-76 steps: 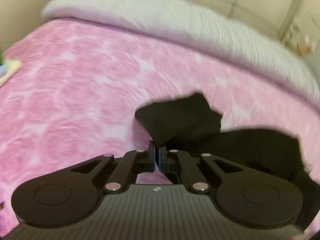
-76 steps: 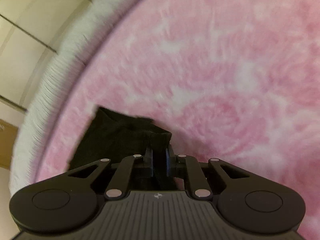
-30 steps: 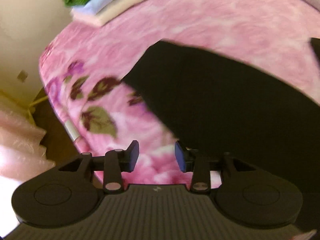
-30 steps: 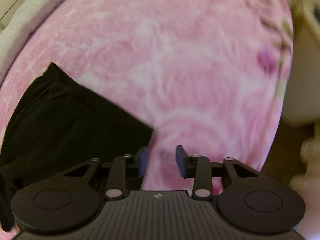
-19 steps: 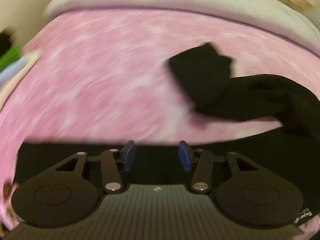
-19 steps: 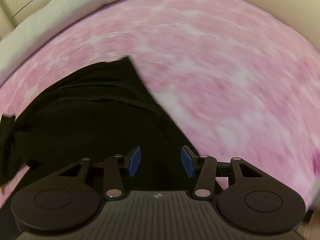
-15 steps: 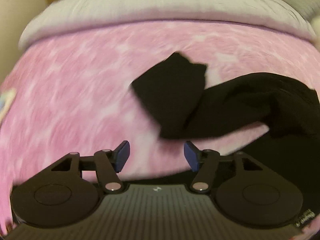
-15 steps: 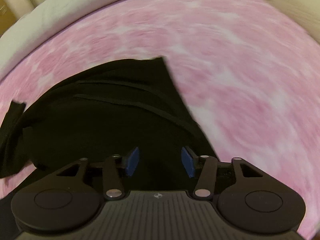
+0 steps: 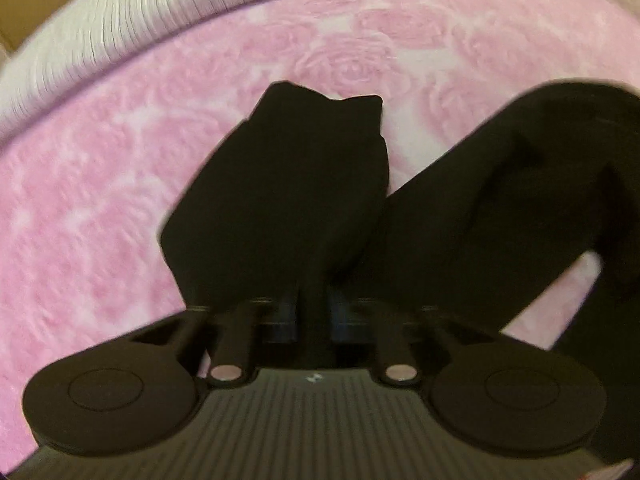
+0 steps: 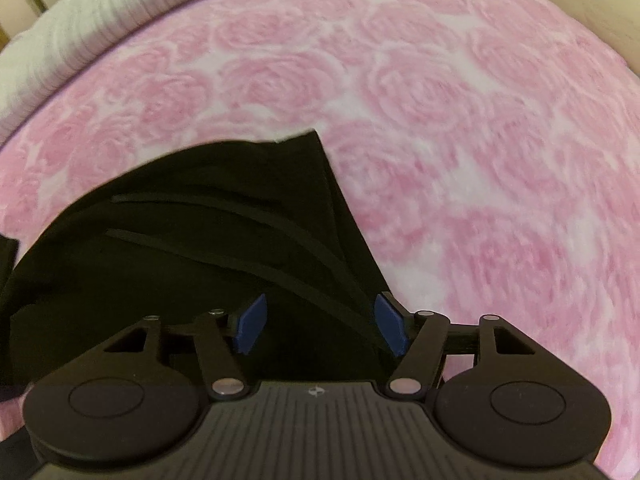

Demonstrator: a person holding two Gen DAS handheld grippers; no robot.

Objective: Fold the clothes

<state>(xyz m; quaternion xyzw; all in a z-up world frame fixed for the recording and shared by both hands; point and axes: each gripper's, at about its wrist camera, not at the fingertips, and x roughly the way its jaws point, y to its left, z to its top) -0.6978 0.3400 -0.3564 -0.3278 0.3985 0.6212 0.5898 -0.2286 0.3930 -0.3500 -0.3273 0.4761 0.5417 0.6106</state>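
A black garment (image 9: 500,208) lies crumpled on the pink bed; in the left wrist view its sleeve (image 9: 280,184) reaches away from me. My left gripper (image 9: 314,316) points down at the sleeve's near end. Its jaws are closing, and a fold of black cloth is pinched between the dark blue pads. In the right wrist view the black garment (image 10: 180,240) fills the lower left, with thin seams running across it. My right gripper (image 10: 320,326) hovers over its right edge. Its jaws are opening, and cloth lies below them, untouched by the blue pads (image 10: 250,324).
The pink rose-pattern blanket (image 10: 480,160) spreads wide to the right and beyond the garment, and to the left as the pink blanket (image 9: 80,200). White ribbed bedding (image 9: 120,20) borders its far side, seen as the ribbed bedding (image 10: 100,20) at the upper left.
My left gripper swung from the bed's flowered edge over to the sleeve and closed on it. My right gripper moved onto the garment's right edge and its jaws spread wider.
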